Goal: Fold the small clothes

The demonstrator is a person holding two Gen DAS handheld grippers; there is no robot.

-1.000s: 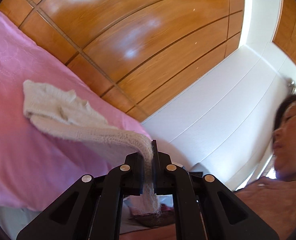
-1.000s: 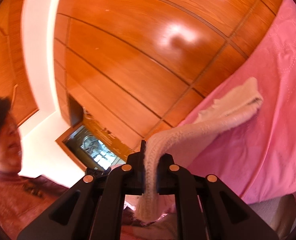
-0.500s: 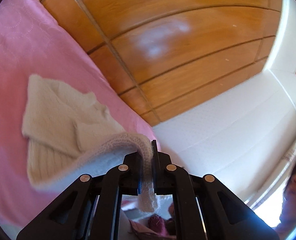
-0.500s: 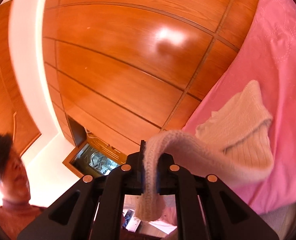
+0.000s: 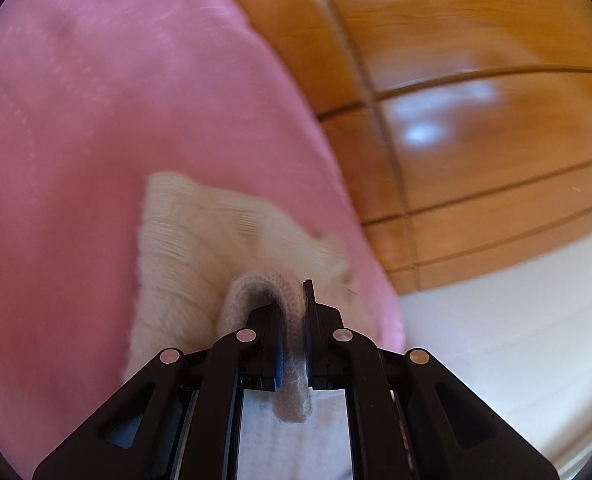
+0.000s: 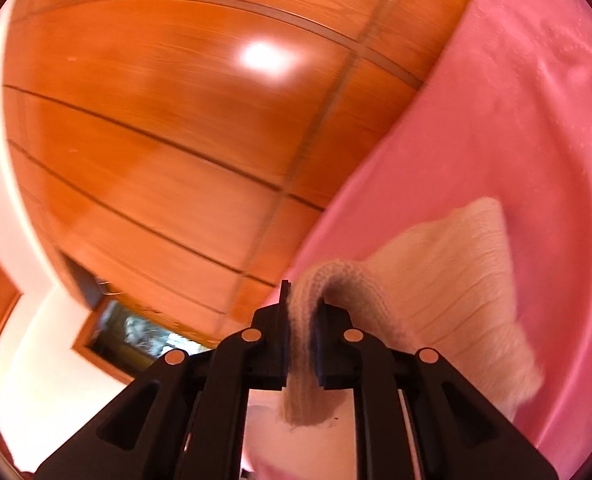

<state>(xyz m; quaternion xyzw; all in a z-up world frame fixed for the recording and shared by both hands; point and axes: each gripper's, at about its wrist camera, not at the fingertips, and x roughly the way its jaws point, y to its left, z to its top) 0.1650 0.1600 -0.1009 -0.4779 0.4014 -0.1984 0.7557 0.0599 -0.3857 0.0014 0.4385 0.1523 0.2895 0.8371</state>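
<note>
Left wrist view: motion-blurred. Cream knit garment (image 5: pixel 200 248) lies on pink bed cover (image 5: pixel 76 140) near its wood-panelled edge; near part hidden behind gripper body. Left hand-held gripper (image 5: pixel 292 316) clamped on its ribbed hem.

Right wrist view: also blurred. Right hand-held gripper (image 6: pixel 302 316) clamped on the hem; garment (image 6: pixel 464 276) beyond on the cover (image 6: pixel 516 120).

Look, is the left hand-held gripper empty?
No, the left hand-held gripper is shut on an edge of the white knit garment, which curls over its fingertips and lies on the pink bedcover.
</note>
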